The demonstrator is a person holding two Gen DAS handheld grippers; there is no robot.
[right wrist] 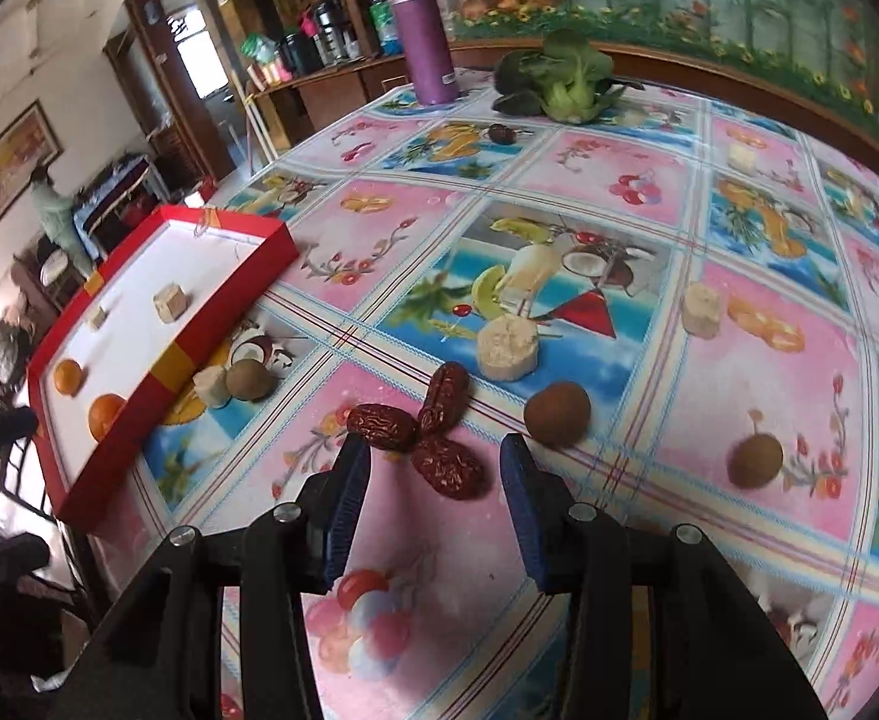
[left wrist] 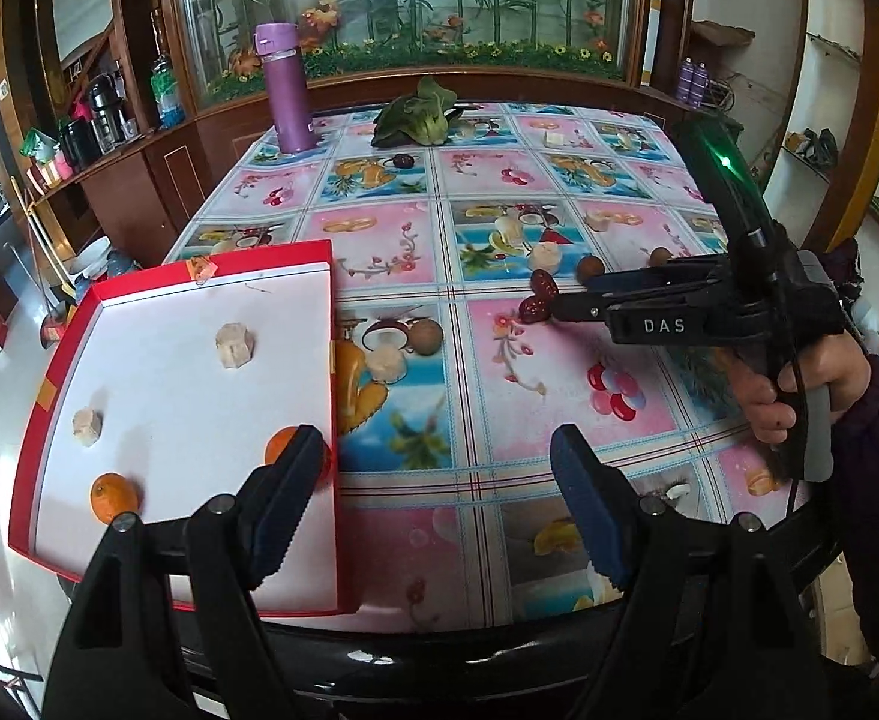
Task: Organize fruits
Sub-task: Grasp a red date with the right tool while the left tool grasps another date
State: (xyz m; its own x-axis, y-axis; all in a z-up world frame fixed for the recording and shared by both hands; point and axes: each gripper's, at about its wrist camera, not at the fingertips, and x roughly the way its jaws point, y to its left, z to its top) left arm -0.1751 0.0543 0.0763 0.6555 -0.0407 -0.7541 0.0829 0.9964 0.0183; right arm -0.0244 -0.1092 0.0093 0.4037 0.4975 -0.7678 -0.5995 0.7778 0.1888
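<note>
Right gripper jaws spread, empty, nearest red date between its tips; two more dates touching it, so closing may nudge or drag them. Left gripper open, idle beside red tray.

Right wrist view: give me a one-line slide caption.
Open right gripper closing in on three red dates on the fruit-print tablecloth, red tray at left.
</note>
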